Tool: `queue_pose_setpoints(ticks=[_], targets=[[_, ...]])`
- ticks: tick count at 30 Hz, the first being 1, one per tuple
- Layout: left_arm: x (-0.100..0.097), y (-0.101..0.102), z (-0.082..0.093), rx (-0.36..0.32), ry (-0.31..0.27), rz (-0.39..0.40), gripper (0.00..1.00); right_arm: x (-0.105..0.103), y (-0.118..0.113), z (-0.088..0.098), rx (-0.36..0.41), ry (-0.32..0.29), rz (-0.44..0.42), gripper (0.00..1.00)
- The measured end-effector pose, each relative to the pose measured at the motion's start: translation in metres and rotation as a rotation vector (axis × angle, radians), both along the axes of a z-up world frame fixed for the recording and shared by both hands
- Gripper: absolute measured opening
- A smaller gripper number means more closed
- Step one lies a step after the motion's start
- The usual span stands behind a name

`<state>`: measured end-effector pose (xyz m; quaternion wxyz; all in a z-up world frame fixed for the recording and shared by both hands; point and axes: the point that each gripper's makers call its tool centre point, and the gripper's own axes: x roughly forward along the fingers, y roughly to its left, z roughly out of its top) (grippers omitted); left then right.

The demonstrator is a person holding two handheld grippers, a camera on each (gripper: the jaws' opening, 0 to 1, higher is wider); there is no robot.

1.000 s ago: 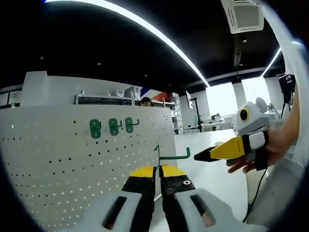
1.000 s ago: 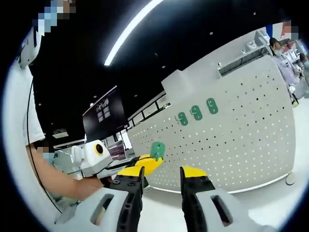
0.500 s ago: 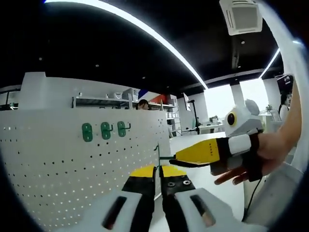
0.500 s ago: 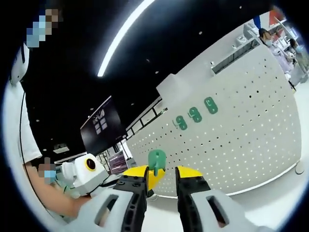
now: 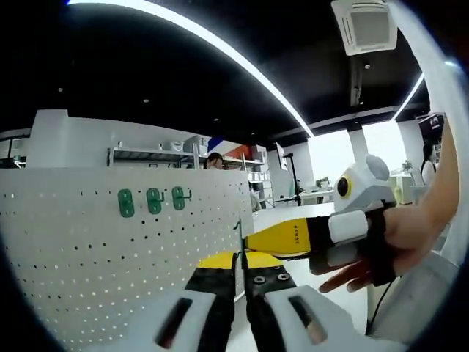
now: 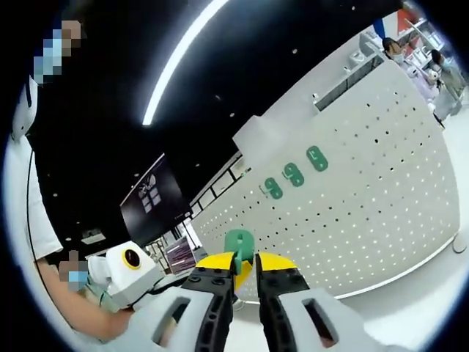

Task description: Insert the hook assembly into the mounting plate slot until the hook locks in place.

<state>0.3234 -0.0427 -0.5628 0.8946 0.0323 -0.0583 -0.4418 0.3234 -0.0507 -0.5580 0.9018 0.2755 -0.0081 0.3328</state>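
Now, left gripper view: the left gripper [image 5: 239,258] is pinched tight on the green hook [image 5: 239,236], whose thin end pokes up above the jaw tips, while the right gripper [image 5: 253,243] reaches in from the right and meets it. Three hooks [image 5: 152,200] already hang on the white pegboard [image 5: 110,264] beyond.

Right gripper view: the right gripper [image 6: 244,262] has its jaws narrowed onto the hook's green plate [image 6: 238,243]. Risky handover, I reckon; release too soon and the hook drops or twists, then jams off-angle at the board's holes.
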Motion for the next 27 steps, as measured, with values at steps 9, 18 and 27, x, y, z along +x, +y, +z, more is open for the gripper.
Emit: queue_pose_setpoints(ticks=[9, 18, 27], targets=[[-0.0016, 0.0023, -0.0001, -0.003, 0.01, -0.006, 0.02, -0.002, 0.0038, 0.0009, 0.029, 0.01, 0.028, 0.02], [-0.0011, 0.001, -0.0005, -0.003, 0.005, -0.01, 0.02, -0.0043, 0.0027, 0.0023, 0.035, 0.002, 0.016, 0.02], [-0.0026, -0.0006, -0.0079, 0.034, 0.018, -0.021, 0.08, -0.0054, 0.0031, 0.001, 0.018, 0.0, 0.011, 0.01]])
